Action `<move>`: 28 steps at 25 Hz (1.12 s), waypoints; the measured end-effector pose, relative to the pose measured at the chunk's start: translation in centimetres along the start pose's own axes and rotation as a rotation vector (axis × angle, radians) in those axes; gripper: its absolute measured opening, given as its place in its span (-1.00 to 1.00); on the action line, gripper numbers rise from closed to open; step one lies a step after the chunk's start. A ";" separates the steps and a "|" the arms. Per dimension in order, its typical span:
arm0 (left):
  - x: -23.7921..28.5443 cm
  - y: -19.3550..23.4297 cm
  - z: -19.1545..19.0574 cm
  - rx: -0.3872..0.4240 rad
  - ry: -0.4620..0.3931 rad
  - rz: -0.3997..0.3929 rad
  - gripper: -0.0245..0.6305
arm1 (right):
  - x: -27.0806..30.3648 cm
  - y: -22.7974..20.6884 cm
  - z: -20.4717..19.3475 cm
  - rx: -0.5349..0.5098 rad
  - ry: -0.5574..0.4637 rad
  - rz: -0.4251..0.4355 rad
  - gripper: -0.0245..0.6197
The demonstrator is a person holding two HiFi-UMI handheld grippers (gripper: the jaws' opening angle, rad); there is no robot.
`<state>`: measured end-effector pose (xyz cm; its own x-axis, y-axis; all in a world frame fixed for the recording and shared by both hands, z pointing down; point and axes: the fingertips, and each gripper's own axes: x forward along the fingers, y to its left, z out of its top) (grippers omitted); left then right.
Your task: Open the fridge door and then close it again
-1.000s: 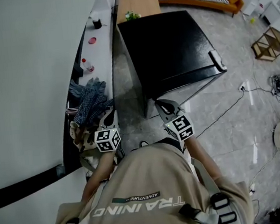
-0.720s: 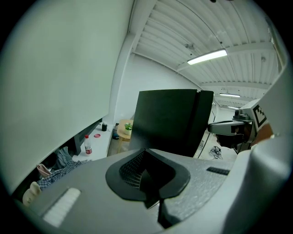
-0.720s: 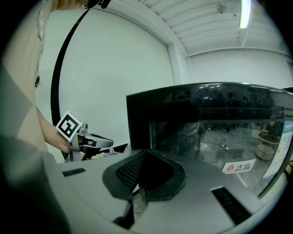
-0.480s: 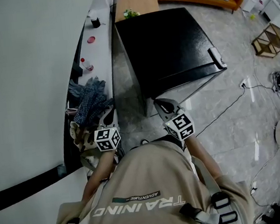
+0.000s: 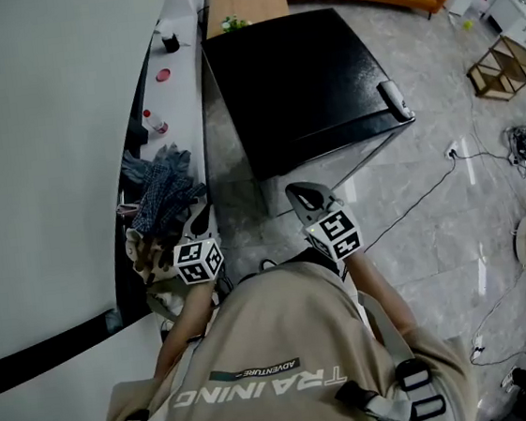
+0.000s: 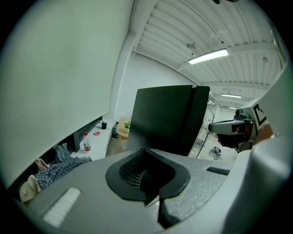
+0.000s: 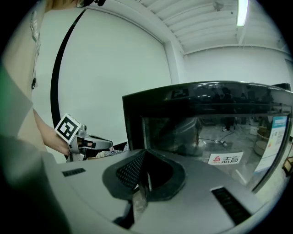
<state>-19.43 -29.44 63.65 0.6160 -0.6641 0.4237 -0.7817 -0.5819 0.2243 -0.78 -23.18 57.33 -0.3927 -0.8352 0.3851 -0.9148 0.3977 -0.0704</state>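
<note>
A polished grey stone-look floor spreads under a white ribbed ceiling with strip lights, bounded on the left by a long white wall and a low white ledge. The left gripper and the right gripper are held level in front of the person. In its own view, each has its jaws pressed together with nothing between them, so both are closed and empty. Directly ahead of both, nearer the right one, stands the low black fridge with a glossy glass front, its door apparently shut. The right gripper view faces that reflective front and a small red-printed sticker, while the left gripper view takes in the dark side panel. Off to the left gripper's side, a blue checked cloth is heaped at the ledge's near end, with a small clear bottle with a red cap farther along it. The door will likely be stiff at first, held by its seal, then swing freely. The glass looks slick and would not welcome knocks from hard jaws. No handle is plain to see. A small pale grey fitting sits at the top front corner on the right, but whether it is a grip or a hinge cover cannot be told. The surest hold is probably the door's free vertical edge, hooked from behind and drawn outward.
</note>
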 end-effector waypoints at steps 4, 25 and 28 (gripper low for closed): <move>0.1 -1.2 -0.3 0.004 0.004 0.001 -0.93 | -1.0 -0.4 -0.7 0.004 0.003 0.003 -0.94; -2.1 -11.8 -1.4 -0.013 -0.012 0.063 -0.93 | -9.6 -4.9 -2.4 -0.014 0.032 0.036 -0.94; -2.6 -13.7 -2.2 -0.014 -0.003 0.071 -0.93 | -11.1 -5.2 -3.1 -0.014 0.048 0.052 -0.94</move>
<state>-10.58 -18.73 61.37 0.5590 -0.7051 0.4362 -0.8248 -0.5265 0.2061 8.68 -14.79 56.31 -0.4339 -0.7943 0.4252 -0.8919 0.4454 -0.0781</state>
